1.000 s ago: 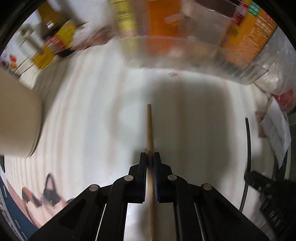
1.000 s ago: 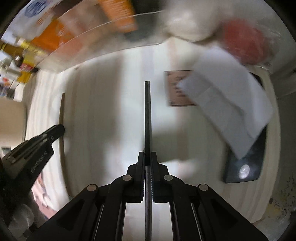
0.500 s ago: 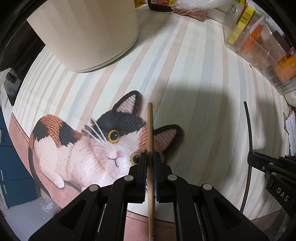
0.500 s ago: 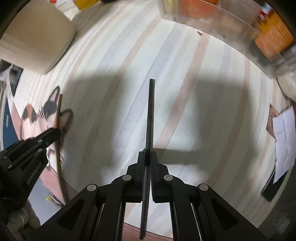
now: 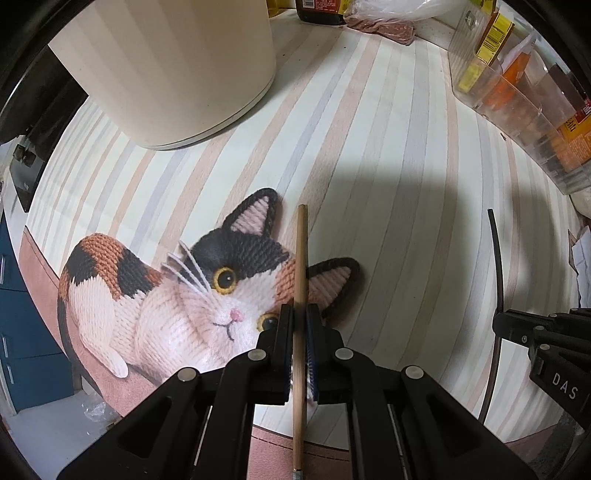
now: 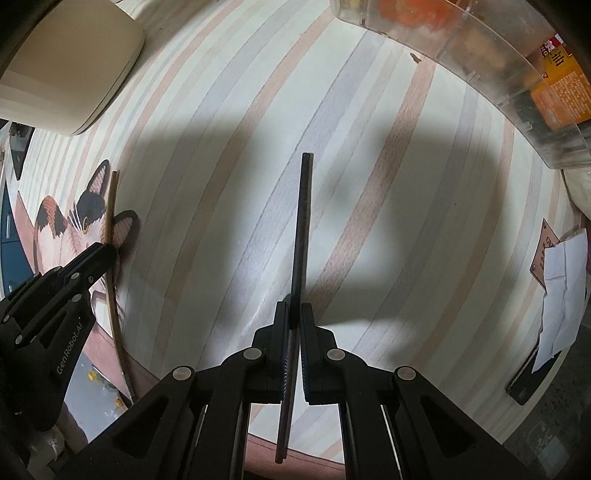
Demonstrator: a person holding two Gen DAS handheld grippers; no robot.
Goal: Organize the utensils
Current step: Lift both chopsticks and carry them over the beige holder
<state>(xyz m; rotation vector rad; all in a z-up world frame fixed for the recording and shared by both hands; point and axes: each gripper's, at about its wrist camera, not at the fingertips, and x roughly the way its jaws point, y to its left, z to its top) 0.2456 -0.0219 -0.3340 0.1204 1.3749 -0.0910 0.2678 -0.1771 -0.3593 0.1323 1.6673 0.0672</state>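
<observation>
My left gripper is shut on a wooden chopstick, which sticks out forward over the cat picture on the striped tablecloth. The right wrist view shows that same gripper and wooden chopstick at the left edge. My right gripper is shut on a black chopstick that points forward above the striped cloth. In the left wrist view the black chopstick and the right gripper appear at the right. Both chopsticks hang above the table.
A large cream round container stands at the back left. A clear plastic organiser with packets runs along the back right. Bottles and a plastic bag sit at the far edge. Folded paper and a dark flat object lie at the right.
Both grippers swept sideways across the table from the organiser side to above the cat picture, rolling as they went. Over the last half second they hardly moved. Each kept its chopstick.
</observation>
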